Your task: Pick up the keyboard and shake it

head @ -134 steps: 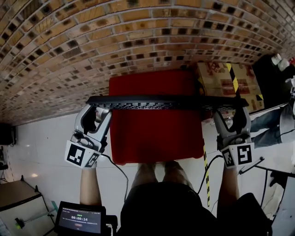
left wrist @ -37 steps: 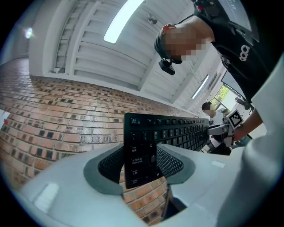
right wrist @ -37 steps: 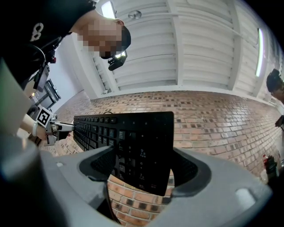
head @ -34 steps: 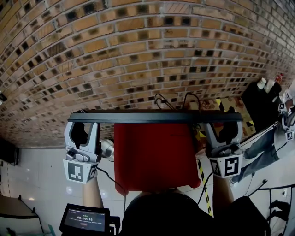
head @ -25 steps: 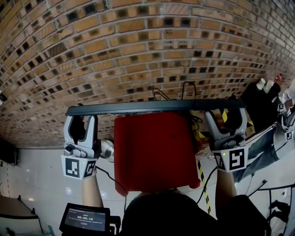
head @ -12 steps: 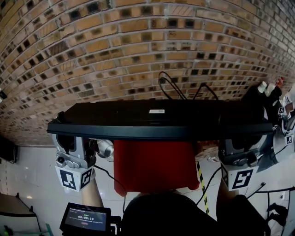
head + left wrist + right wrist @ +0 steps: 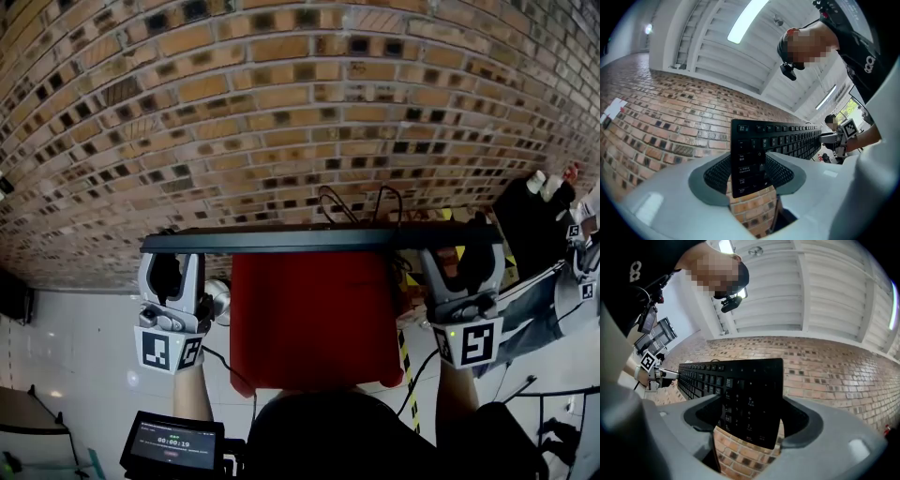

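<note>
Brickwork is filling the background as the left tongs and right tongs are clamping the black keyboard by its short ends, holding it level above a red surface; it's looking light, rigid, best gripped endwise.

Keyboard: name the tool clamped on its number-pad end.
The right tool, at the head view's right; the left tool clamps the opposite, Esc-key end of the keyboard.

A workshop-like hall: brick wall, white floor, strip-lit ribbed ceiling.
</note>
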A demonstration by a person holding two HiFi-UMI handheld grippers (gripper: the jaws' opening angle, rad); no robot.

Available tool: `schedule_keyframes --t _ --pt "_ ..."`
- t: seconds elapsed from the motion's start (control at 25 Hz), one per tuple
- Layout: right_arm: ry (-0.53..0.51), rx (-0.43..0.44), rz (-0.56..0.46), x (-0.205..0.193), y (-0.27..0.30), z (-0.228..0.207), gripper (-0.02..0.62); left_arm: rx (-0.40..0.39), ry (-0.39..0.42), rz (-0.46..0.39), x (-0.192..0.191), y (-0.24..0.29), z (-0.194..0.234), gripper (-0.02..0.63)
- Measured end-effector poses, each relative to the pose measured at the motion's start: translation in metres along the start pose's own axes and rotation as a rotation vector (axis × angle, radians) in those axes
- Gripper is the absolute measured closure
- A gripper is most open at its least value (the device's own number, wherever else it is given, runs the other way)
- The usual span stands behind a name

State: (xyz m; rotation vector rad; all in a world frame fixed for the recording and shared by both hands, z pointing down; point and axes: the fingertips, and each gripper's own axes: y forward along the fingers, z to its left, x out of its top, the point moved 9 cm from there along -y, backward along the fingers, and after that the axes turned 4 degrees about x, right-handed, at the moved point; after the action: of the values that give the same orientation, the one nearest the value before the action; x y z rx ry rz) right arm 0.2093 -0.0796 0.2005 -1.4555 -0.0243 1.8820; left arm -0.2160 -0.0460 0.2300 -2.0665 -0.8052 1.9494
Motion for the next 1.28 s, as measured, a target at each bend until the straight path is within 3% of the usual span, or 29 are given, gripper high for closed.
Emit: schedule_keyframes --t 0.08,0.24,0.68,0.92,1.28 --pt "0.002 0.012 0.053 -0.009 -0.005 0.005 0.224 0.005 -0.033 0.036 -0.017 -0.009 -0.002 0.376" --pt "-0.032 0.042 0.059 -0.007 -0.003 0.014 0.224 0.025 -0.099 0.048 -0.043 -0.024 -0.002 0.376" --pt "-0.273 0.084 -0.003 0.047 0.003 0.028 0.224 0.061 -0.236 -0.113 -0.062 -0.036 0.000 0.376" --pt "-0.399 0.134 -0.038 0.077 0.011 0.035 0.224 0.089 -0.309 -0.153 -0.069 -0.043 -0.002 0.376" --pt "-0.383 0.129 -0.041 0.071 0.010 0.032 0.224 0.088 -0.302 -0.143 -0.068 -0.040 -0.002 0.374"
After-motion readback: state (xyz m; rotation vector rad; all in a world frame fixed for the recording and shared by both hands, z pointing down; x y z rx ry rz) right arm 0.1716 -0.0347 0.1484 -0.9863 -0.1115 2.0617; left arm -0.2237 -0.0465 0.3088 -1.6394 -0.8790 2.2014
